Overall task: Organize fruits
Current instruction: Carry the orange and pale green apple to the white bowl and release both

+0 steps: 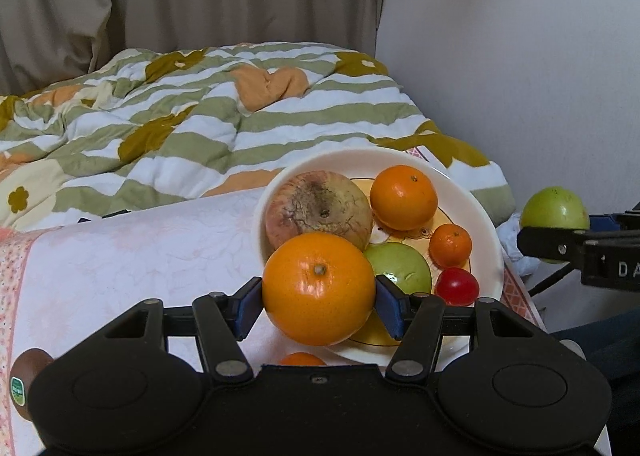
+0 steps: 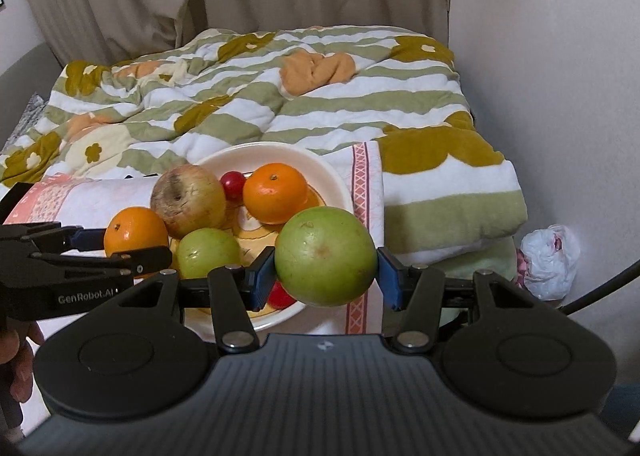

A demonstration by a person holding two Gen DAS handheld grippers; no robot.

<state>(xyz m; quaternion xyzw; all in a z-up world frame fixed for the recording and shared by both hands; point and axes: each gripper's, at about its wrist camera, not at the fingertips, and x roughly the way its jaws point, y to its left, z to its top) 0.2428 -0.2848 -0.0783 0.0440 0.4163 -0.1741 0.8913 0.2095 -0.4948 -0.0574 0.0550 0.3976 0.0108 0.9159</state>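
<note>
Orange point(image 1: 319, 288) pinched in left gripper point(image 1: 319, 298) hangs over plate point(image 1: 486, 224) near rim, right gripper point(image 2: 326, 274) pinching green apple point(image 2: 325, 256) just right of plate.

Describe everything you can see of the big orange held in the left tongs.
The large orange is round, with glossy, dimpled, bright orange skin and a small brownish stem scar facing the camera. It looks whole and unbruised. The left tongs clamp it at its sides between blue pads, holding it over the near rim of the white plate. In the left wrist view it overlaps a blemished apple and a green fruit; contact cannot be confirmed.
</note>
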